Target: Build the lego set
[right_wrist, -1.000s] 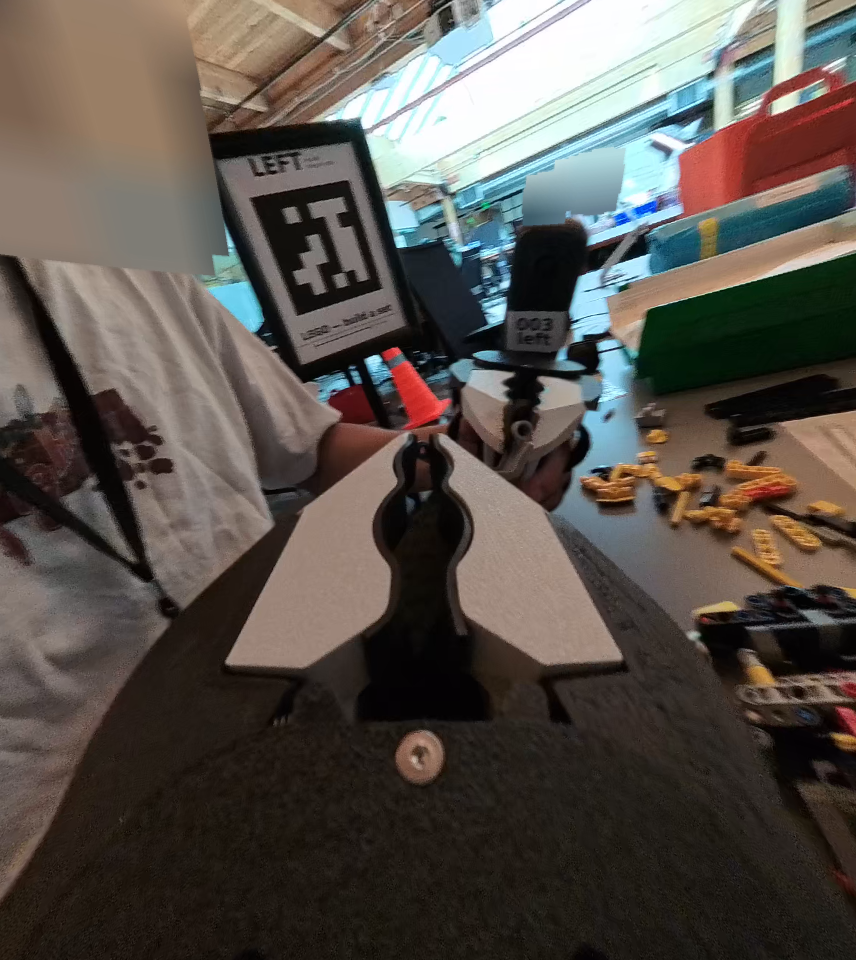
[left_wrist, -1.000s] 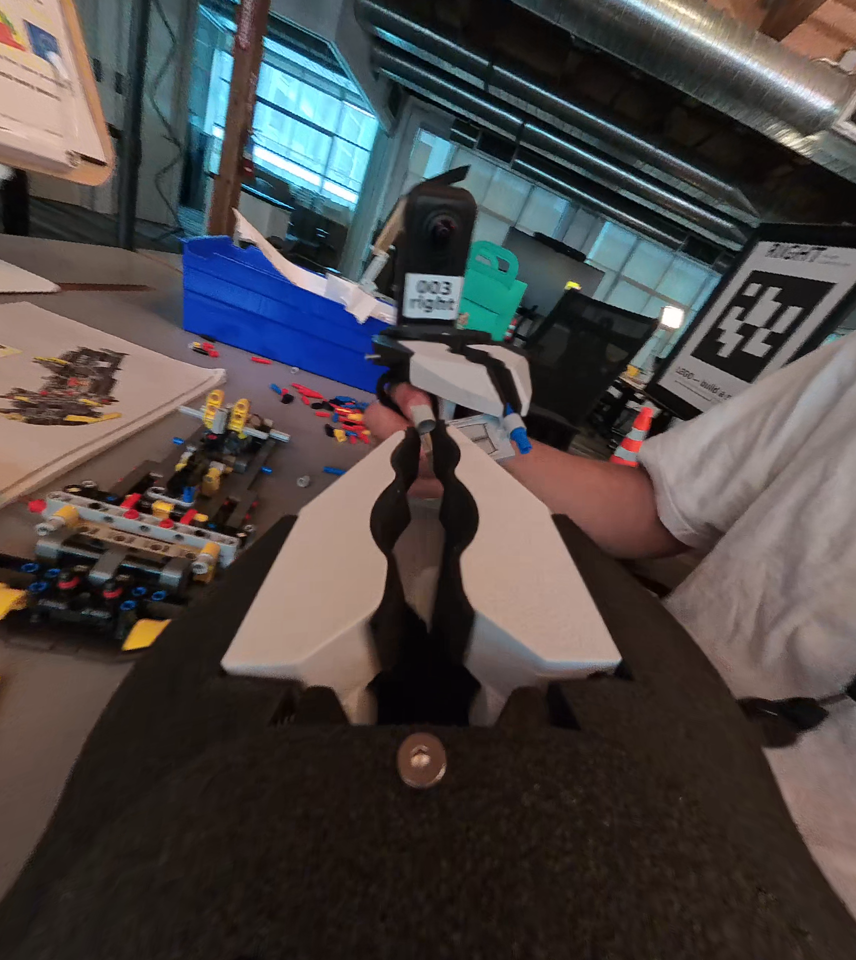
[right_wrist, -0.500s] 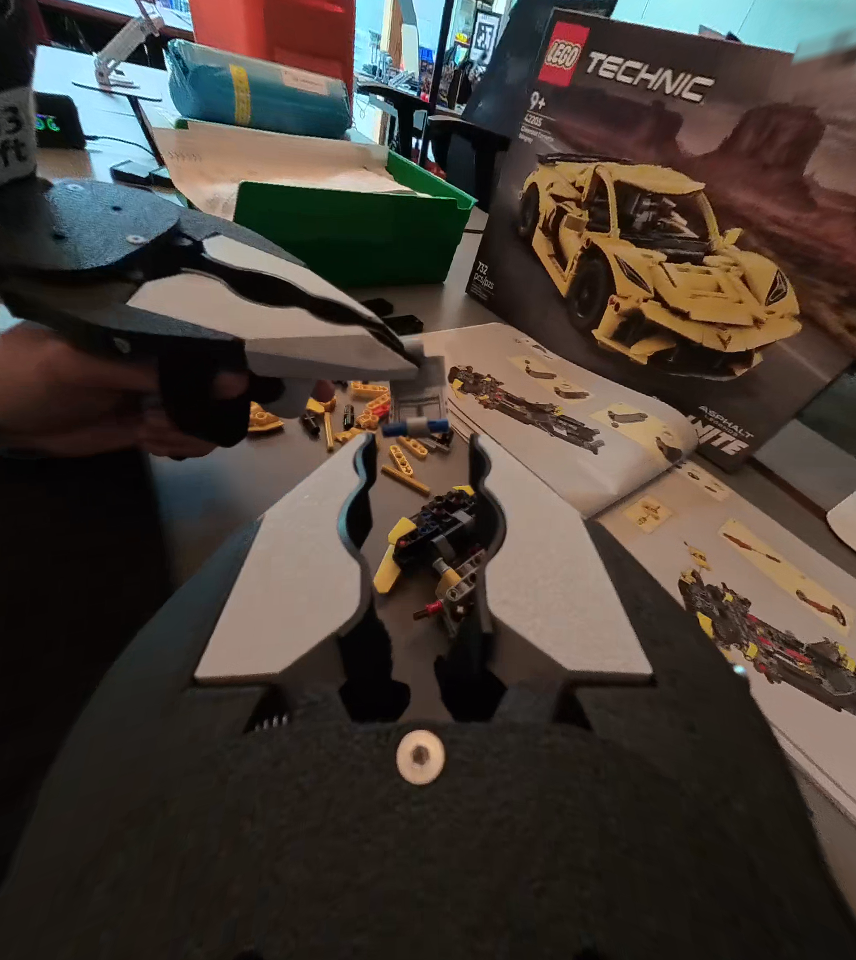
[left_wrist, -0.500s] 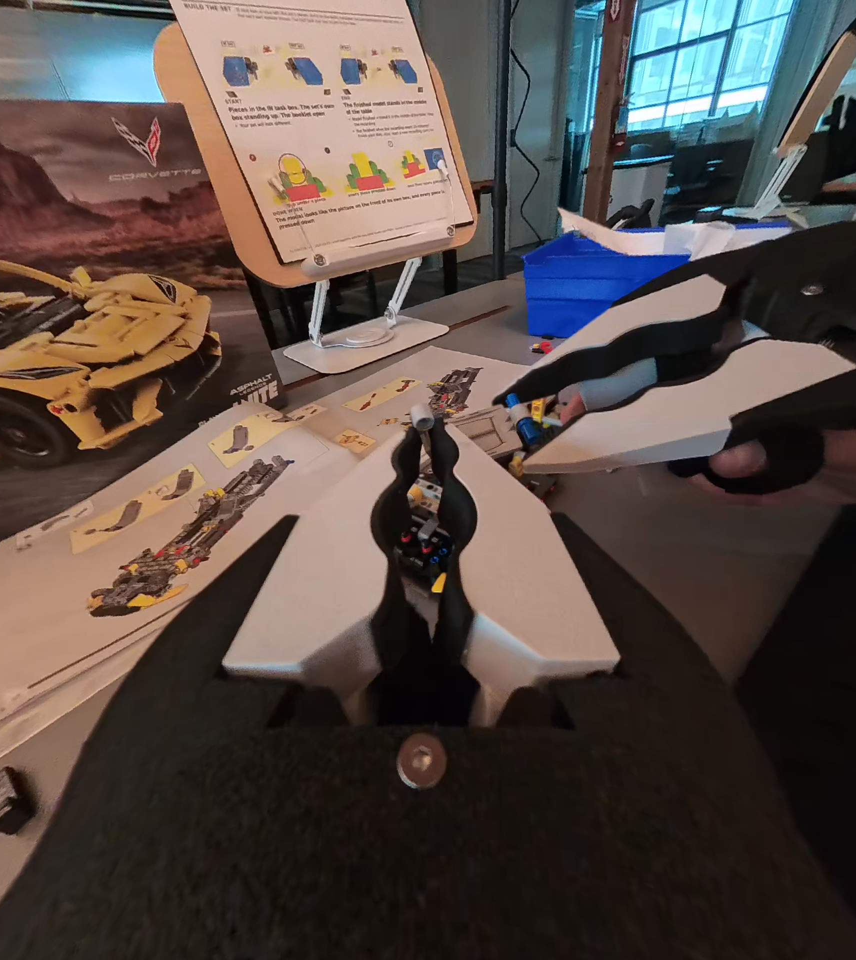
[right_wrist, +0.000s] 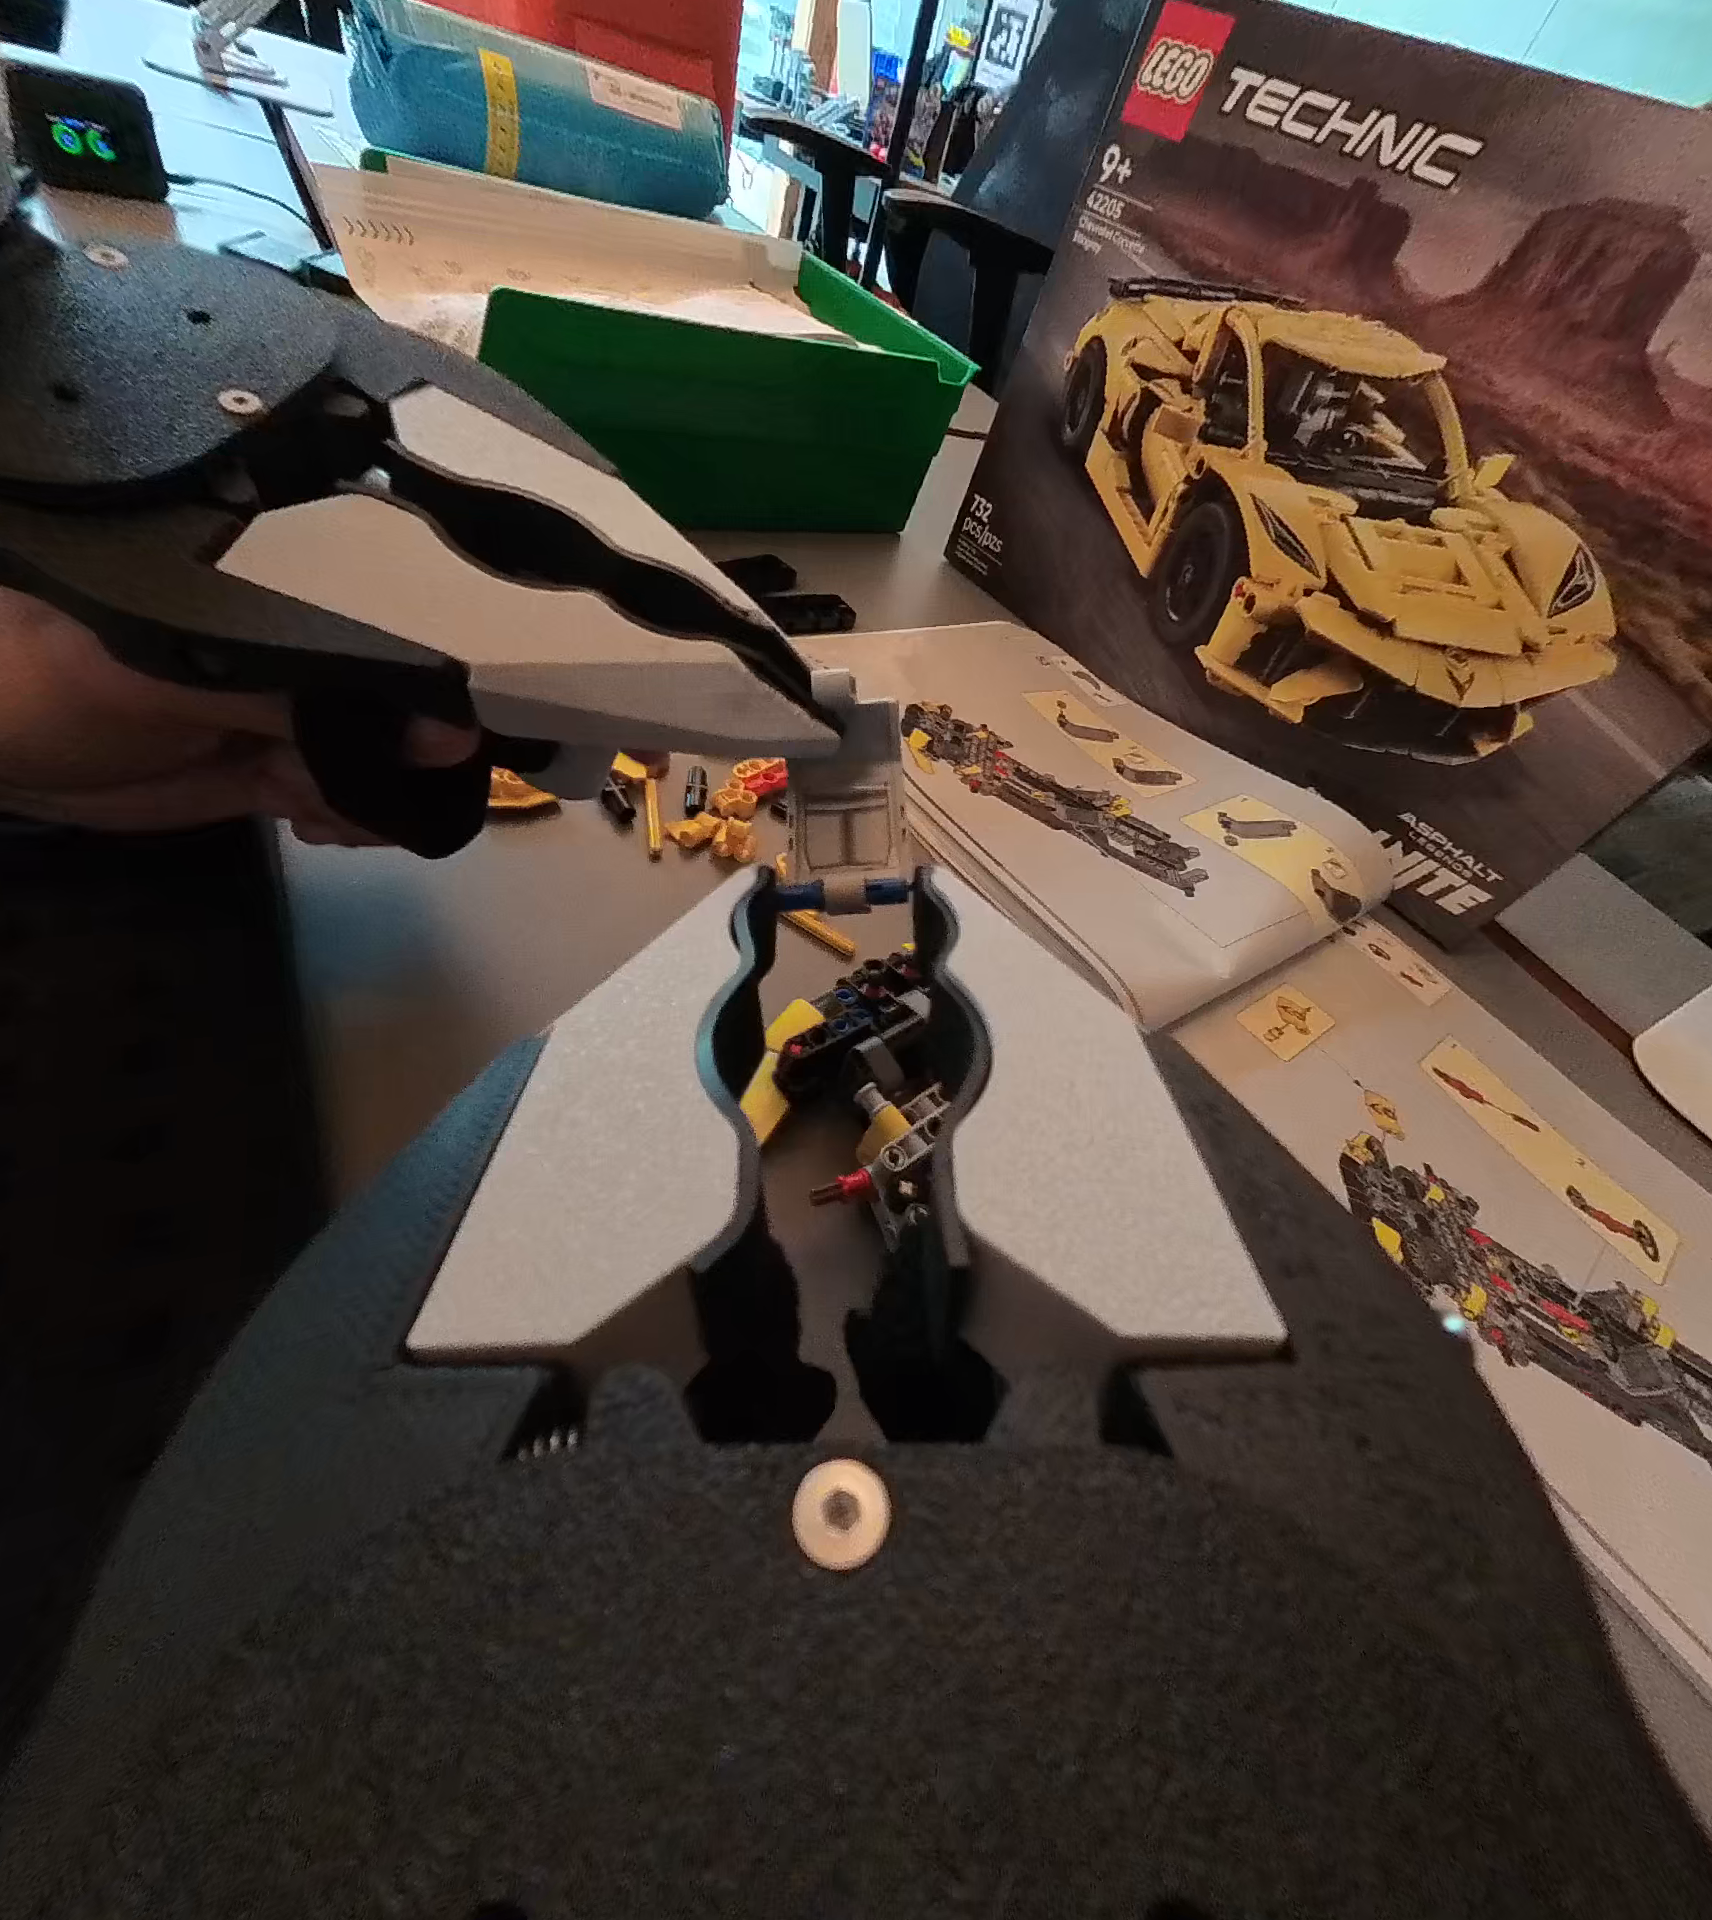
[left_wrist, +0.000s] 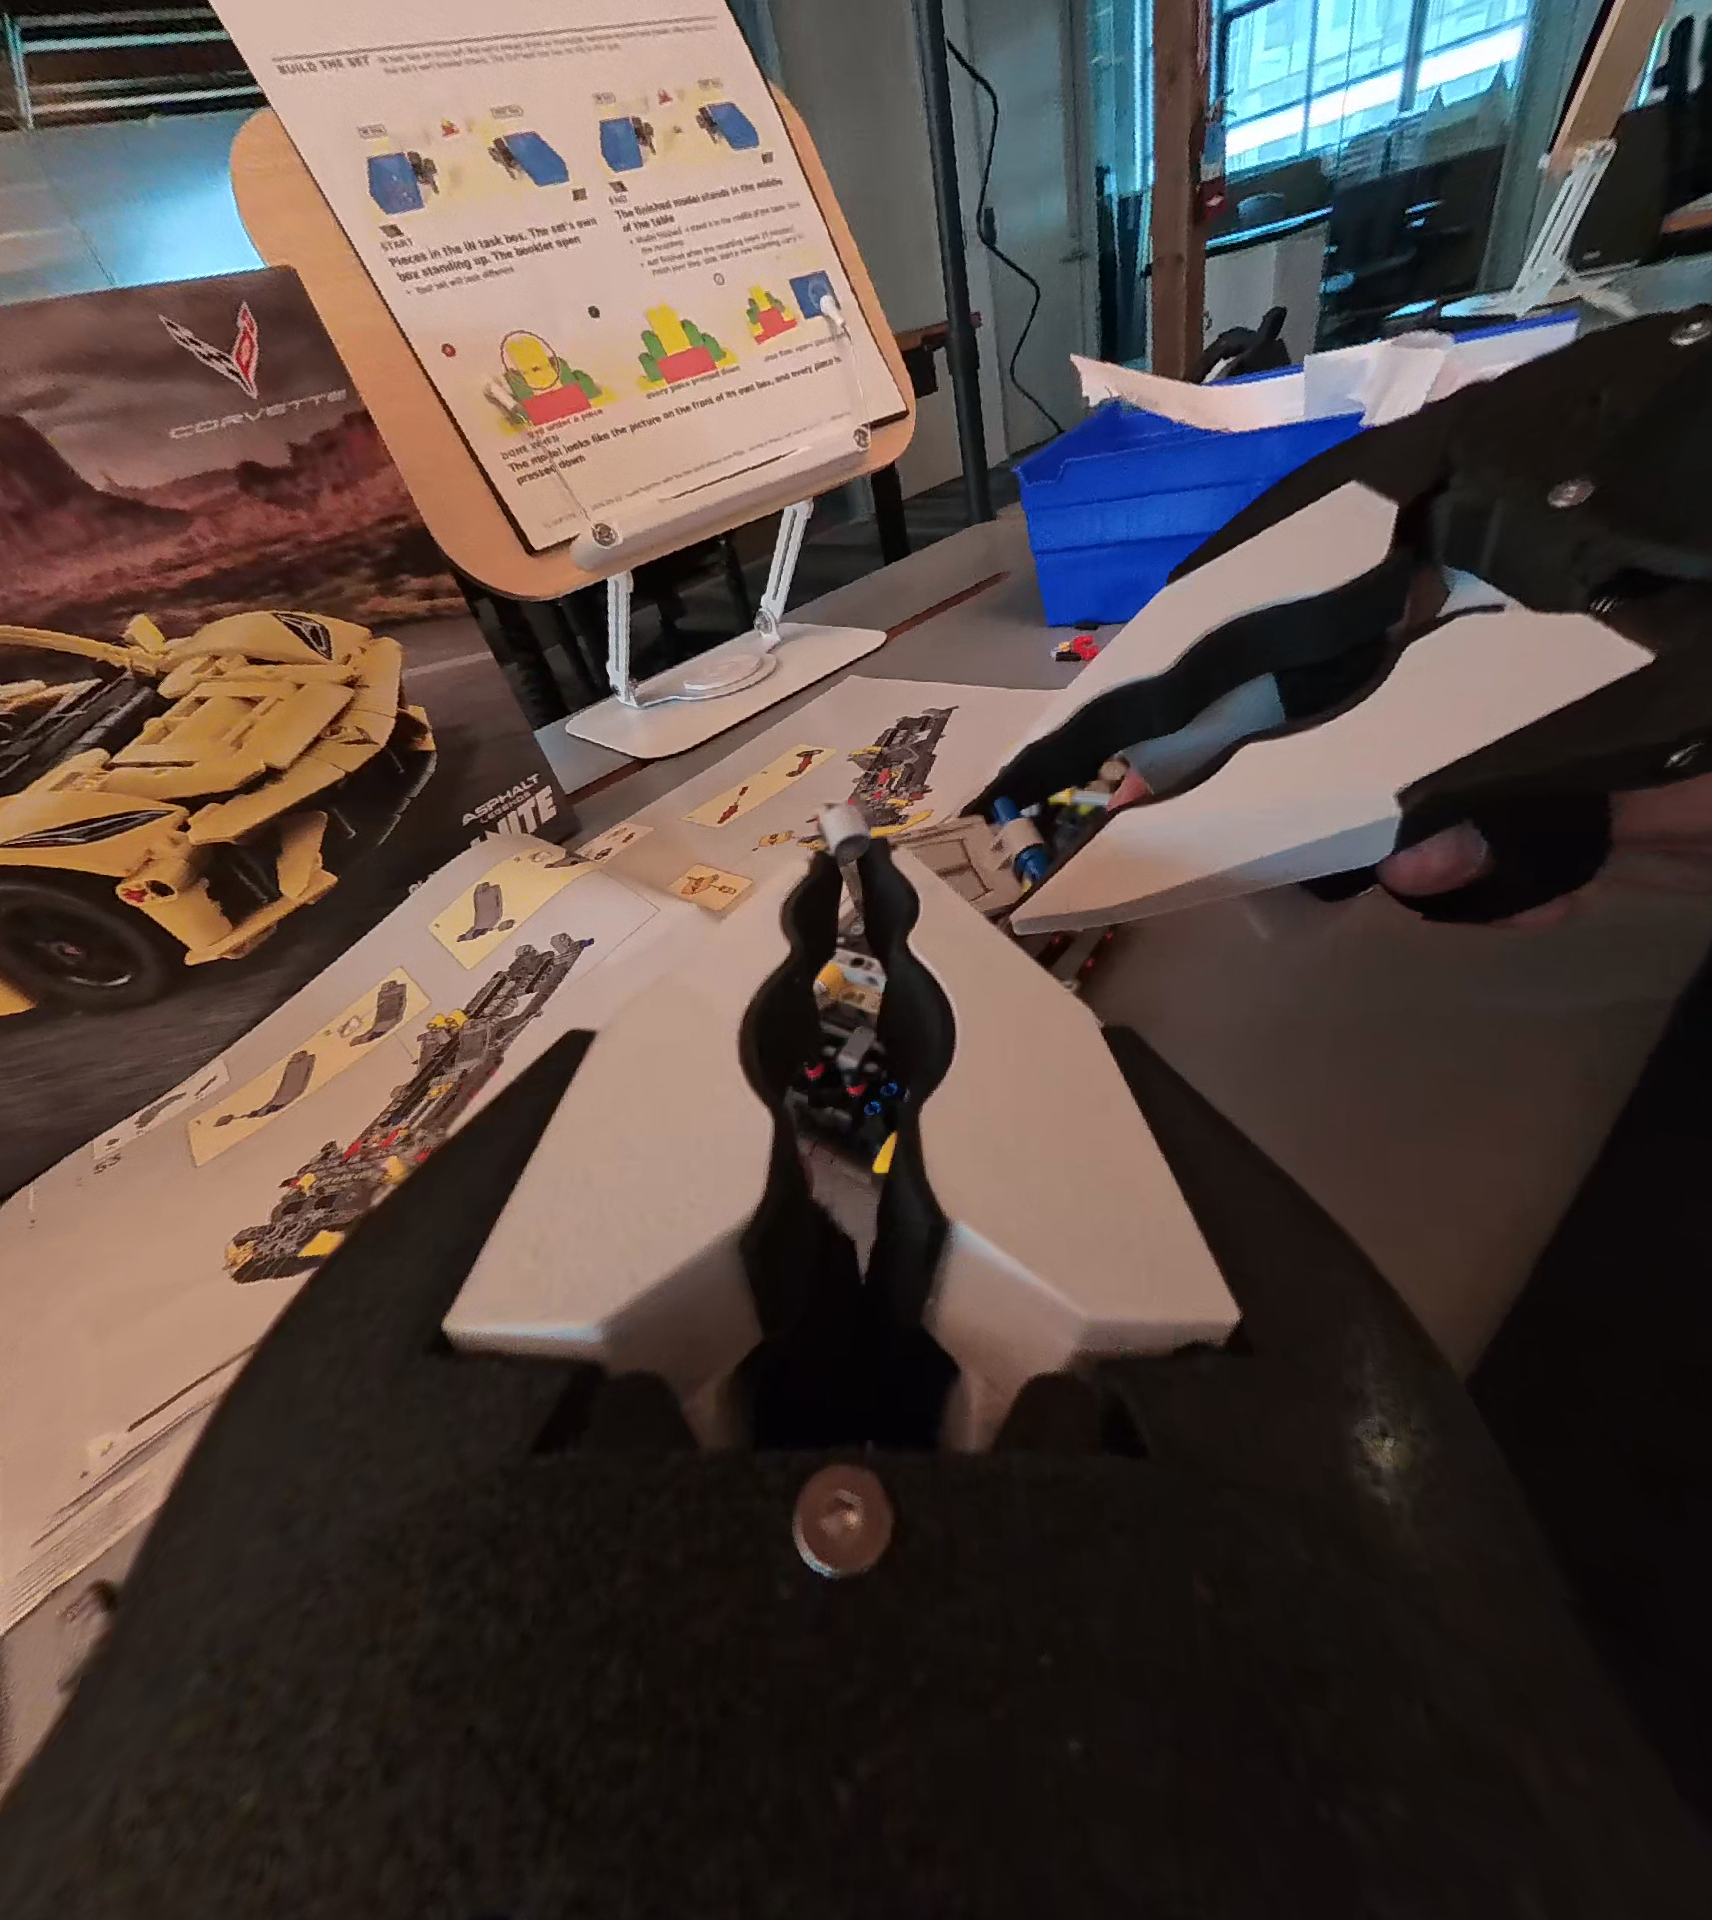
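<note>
While the left gripper (left_wrist: 847, 868) pinches a grey panel (right_wrist: 847, 805), the right gripper (right_wrist: 844, 899) clamps its blue pins (right_wrist: 798, 896) from the side.

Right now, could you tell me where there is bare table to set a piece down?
Bare tabletop lies right of the left gripper, below the right gripper. Crowded: the open booklet, the chassis, loose yellow pieces.
</note>
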{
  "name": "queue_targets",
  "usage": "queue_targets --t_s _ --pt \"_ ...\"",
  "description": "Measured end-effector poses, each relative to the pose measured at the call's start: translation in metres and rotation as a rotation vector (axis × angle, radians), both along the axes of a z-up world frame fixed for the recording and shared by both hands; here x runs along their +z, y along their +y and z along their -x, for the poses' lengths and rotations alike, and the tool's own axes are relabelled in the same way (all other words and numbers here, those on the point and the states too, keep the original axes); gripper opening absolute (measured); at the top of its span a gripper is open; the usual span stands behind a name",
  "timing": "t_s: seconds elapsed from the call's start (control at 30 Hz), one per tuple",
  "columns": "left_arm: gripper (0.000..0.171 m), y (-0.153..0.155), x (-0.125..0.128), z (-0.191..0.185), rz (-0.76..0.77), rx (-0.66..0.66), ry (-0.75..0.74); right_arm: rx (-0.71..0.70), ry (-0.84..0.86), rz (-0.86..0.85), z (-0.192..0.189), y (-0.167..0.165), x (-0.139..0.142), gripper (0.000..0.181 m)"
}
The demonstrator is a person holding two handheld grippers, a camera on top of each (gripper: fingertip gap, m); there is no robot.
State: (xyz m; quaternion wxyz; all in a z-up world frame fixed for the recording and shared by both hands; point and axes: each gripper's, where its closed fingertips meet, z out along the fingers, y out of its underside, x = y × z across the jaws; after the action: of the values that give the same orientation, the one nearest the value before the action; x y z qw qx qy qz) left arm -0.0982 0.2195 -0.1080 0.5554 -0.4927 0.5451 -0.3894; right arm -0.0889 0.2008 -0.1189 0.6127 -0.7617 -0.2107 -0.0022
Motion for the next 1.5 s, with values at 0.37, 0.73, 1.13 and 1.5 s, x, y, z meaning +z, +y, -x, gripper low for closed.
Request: queue_targets --t_s 0.37,0.73,1.13,1.5 --pt "0.001 -0.010 0.004 0.000 -0.426 0.126 0.022 -0.064 -0.230 0.092 -0.009 0.004 -0.023 0.030" --pt "0.001 -0.017 0.000 -0.003 -0.626 0.175 0.058 -0.080 -0.241 0.071 -0.005 0.004 -0.018 0.029" --pt "0.001 -0.018 -0.002 -0.003 -0.642 0.174 0.069 -0.073 -0.253 0.094 -0.006 0.003 -0.025 0.028" --pt "0.002 -0.019 -0.003 -0.004 -0.648 0.173 0.070 -0.064 -0.223 0.118 -0.007 0.003 -0.026 0.026"
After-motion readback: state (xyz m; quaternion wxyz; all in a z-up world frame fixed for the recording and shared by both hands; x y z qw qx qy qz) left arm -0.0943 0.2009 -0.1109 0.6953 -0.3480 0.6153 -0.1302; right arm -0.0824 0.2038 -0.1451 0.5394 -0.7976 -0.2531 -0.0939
